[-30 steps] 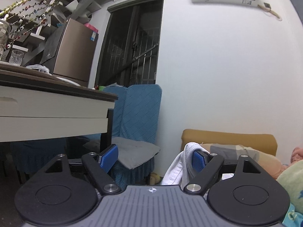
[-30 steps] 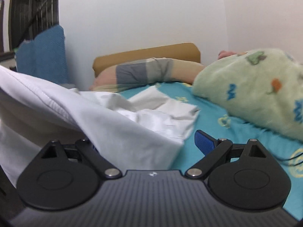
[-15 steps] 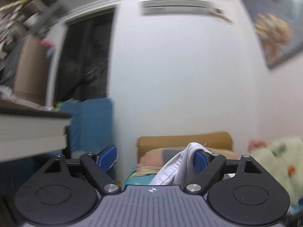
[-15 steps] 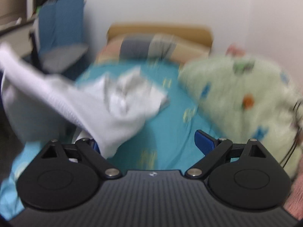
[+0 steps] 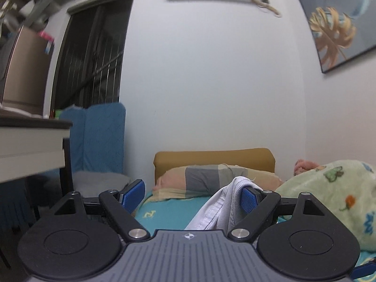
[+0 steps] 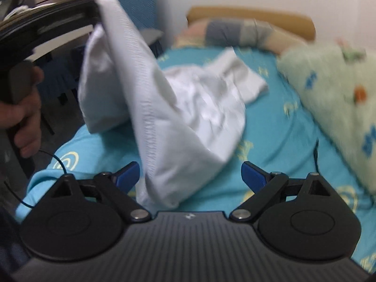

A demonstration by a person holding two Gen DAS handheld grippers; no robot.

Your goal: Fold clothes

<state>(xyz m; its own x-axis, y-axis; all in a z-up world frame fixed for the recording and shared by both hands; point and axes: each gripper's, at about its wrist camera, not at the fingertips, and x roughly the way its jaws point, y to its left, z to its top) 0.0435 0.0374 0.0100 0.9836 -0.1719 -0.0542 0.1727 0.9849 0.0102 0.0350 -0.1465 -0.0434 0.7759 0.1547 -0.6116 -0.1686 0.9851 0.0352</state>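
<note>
Item: white garment (image 6: 183, 117), soft woven cloth with a stitched hem line running down one fold and a ribbed edge showing in the left wrist view (image 5: 237, 183); partly lifted, partly bunched on the bed. Location: stretched from between the jaws of the right gripper (image 6: 190, 174), where a loose fold hangs closer to the left pad, up to the left gripper (image 6: 77, 11) at the upper left of that view, held by a person's hand (image 6: 23, 117); the rest trails ahead of the jaws onto the turquoise bed sheet (image 6: 277, 141). Left gripper (image 5: 192, 193): jaws wide apart, the ribbed edge draped over and against the right blue pad (image 5: 249, 199), the left pad bare; no squeeze between the pads. Right gripper: jaws wide apart, cloth between them; whether the left pad touches it cannot be told through the blur. Surroundings ahead of the jaws: patchwork pillow (image 5: 211, 181) against a mustard headboard (image 5: 211, 159); green patterned blanket (image 5: 333, 192) to the right; blue covered chair (image 5: 103, 136) to the left. Containers: cannot tell of any.
</note>
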